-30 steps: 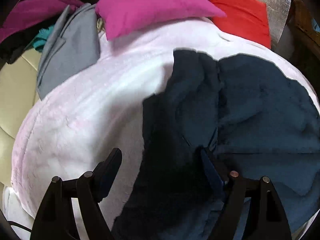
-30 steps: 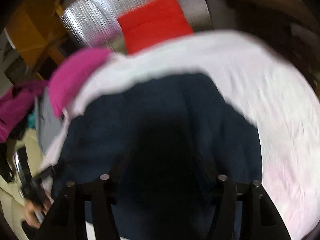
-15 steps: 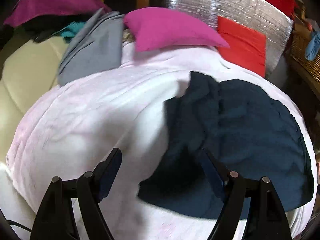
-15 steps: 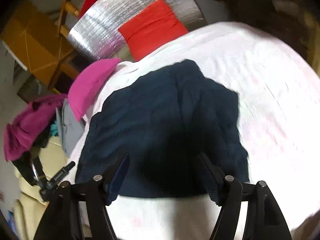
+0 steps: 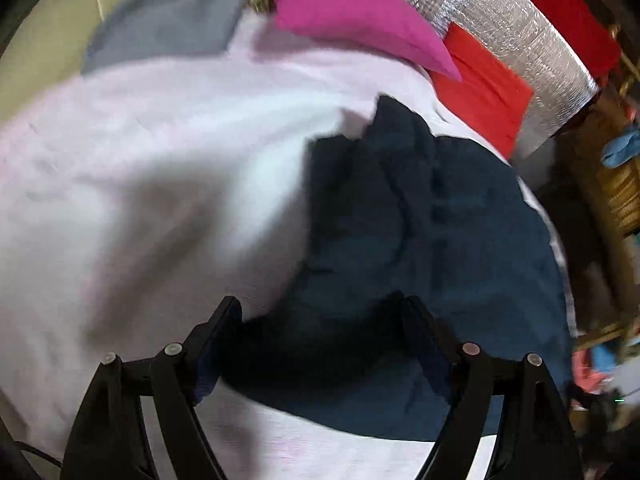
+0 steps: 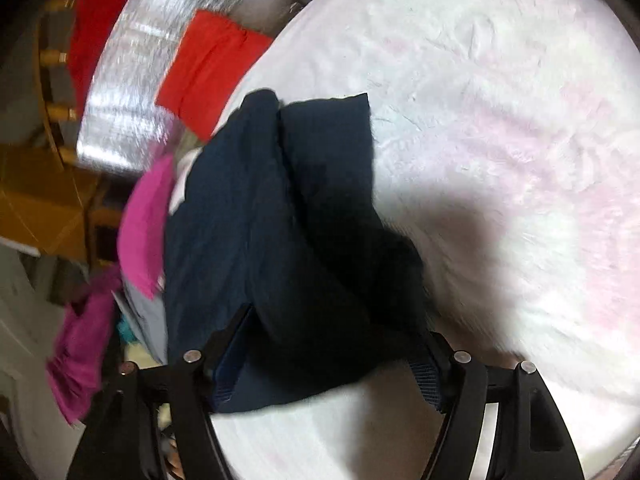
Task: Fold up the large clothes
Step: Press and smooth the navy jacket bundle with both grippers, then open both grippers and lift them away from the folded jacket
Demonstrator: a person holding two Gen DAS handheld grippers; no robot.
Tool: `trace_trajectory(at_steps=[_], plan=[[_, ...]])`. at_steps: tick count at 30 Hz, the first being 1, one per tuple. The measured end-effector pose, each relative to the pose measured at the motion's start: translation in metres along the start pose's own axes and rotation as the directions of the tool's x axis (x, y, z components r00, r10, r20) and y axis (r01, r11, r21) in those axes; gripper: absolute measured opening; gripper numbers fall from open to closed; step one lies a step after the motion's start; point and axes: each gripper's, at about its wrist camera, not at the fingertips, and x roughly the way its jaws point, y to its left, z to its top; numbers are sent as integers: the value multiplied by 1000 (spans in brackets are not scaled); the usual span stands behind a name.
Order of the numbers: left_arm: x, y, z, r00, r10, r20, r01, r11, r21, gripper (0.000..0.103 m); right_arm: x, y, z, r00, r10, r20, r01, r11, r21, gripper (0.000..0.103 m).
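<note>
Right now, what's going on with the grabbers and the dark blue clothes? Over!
Left gripper jaws open, right gripper jaws open, neither clamping. Navy garment lies rumpled on the pale pink blanket. Magenta pillow beyond it, not in the way.

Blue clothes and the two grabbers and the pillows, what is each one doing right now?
Dark blue garment: lying rumpled and bunched on the pale pink blanket.
Left gripper: fingers apart, over the garment's near edge.
Right gripper: fingers apart, garment between them.
Pink pillow: resting at blanket's far edge.
</note>
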Motion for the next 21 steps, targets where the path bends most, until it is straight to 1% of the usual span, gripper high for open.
trace_trajectory(at_steps=[1, 2, 3, 4, 5, 6, 7, 9, 10, 11, 12, 14, 16, 18, 19, 20, 21], plan=[[0, 0, 0, 1000, -5, 14, 5, 1000, -3, 83, 3, 1, 2, 1000, 14, 20, -14, 1000, 7, 74], [-2, -3, 0, 999, -10, 36, 9, 1000, 10, 82, 6, 5, 3, 999, 9, 39, -9, 1000, 0, 69], [-5, -7, -2, 999, -11, 50, 9, 999, 32, 82, 5, 9, 2, 999, 1, 49, -1, 1000, -13, 51], [-5, -11, -3, 998, -2, 55, -1, 998, 58, 81, 5, 18, 2, 998, -16, 59, 19, 999, -49, 45], [-5, -15, -5, 998, 28, 65, -34, 995, 91, 79, 1, 27, 1, 996, -32, 81, 38, 996, -84, 42], [-3, -19, -6, 996, 56, 67, -63, 992, 111, 78, -4, 36, -2, 993, -29, 112, 43, 992, -121, 39], [1, -22, -8, 994, 91, 60, -98, 986, 133, 78, -9, 43, -4, 990, -29, 137, 50, 987, -155, 39], [5, -23, -11, 994, 101, 49, -107, 986, 129, 80, -10, 50, -4, 987, -45, 153, 72, 982, -176, 39], [3, -20, -11, 994, 101, 47, -106, 987, 123, 80, -5, 48, -4, 987, -74, 143, 97, 981, -168, 42], [1, -21, -12, 993, 111, 49, -116, 986, 123, 80, 4, 44, -3, 986, -120, 113, 137, 978, -158, 45], [-3, -22, -15, 989, 135, 58, -141, 981, 132, 80, 8, 40, -1, 985, -148, 90, 161, 975, -156, 49], [-15, -29, -22, 973, 205, 103, -220, 960, 173, 80, 4, 43, -3, 982, -165, 93, 179, 968, -177, 53], [-36, -44, -32, 934, 308, 181, -346, 908, 238, 80, -8, 50, -6, 975, -202, 90, 216, 958, -189, 65], [-57, -59, -46, 892, 377, 251, -440, 849, 291, 80, -26, 59, -13, 965, -243, 95, 258, 940, -222, 65], [-75, -69, -58, 867, 396, 302, -483, 815, 320, 80, -38, 67, -19, 954, -274, 118, 296, 919, -260, 66], [-91, -76, -66, 856, 388, 341, -496, 801, 335, 81, -50, 77, -26, 941, -303, 154, 337, 889, -311, 67], [-107, -82, -73, 849, 379, 368, -501, 797, 338, 81, -61, 83, -30, 932, -313, 181, 358, 867, -346, 70]])
